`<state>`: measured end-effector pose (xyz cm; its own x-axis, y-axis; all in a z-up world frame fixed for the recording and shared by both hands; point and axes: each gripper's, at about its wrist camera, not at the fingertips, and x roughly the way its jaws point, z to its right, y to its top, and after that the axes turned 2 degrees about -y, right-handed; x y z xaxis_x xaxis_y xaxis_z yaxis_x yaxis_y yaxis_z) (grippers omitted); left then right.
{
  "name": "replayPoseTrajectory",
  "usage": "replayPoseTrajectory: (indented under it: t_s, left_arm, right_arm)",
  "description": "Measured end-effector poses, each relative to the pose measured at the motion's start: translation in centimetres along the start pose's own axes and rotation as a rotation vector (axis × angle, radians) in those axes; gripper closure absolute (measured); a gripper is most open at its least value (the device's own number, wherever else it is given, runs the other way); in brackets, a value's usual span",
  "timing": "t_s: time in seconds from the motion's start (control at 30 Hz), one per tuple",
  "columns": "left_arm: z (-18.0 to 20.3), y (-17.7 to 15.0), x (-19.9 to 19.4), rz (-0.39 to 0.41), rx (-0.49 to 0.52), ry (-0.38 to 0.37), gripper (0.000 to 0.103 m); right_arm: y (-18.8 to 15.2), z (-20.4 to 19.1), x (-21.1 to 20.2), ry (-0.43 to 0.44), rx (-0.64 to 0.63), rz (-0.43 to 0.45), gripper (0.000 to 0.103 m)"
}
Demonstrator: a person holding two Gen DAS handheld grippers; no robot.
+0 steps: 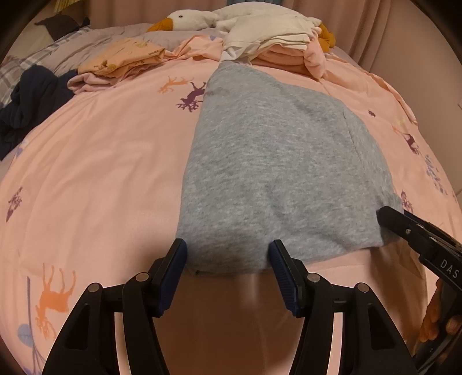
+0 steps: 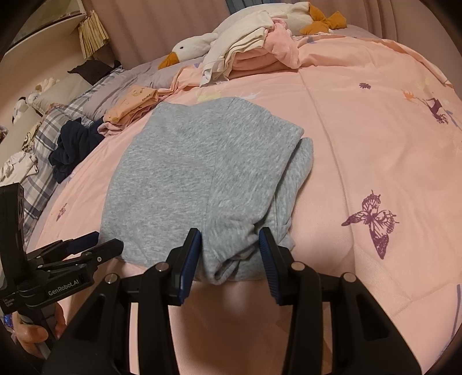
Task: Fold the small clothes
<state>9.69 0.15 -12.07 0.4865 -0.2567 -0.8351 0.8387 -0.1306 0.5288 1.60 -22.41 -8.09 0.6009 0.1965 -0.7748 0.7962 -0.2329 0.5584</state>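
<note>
A grey knit garment (image 1: 277,161) lies folded flat on the pink bedspread (image 1: 101,161), its near edge towards me. My left gripper (image 1: 228,253) straddles the near left corner; its fingers stand apart and the cloth lies loose between them. In the right wrist view the garment (image 2: 202,161) shows a second layer peeking out at the right. My right gripper (image 2: 229,245) is shut on the bunched near right corner, with the cloth puckered between its pads. Each gripper shows in the other's view: the right gripper (image 1: 389,222) and the left gripper (image 2: 101,242).
At the back sits a stack of folded white and pink clothes (image 1: 277,43) beside a plush goose (image 1: 187,20). A folded orange garment (image 1: 124,56) and a crumpled navy garment (image 1: 29,103) lie at the left. A hand (image 2: 31,334) holds the left gripper's handle.
</note>
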Motion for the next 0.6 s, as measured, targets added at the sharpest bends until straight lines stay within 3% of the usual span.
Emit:
replayPoseTrajectory:
  t_s: [0.6]
  left_arm:
    - [-0.3,-1.4,-1.3,-0.014,-0.009,0.016,0.044]
  right_arm:
    - [-1.0,-0.6,-1.2,-0.041,-0.019,-0.037,0.055]
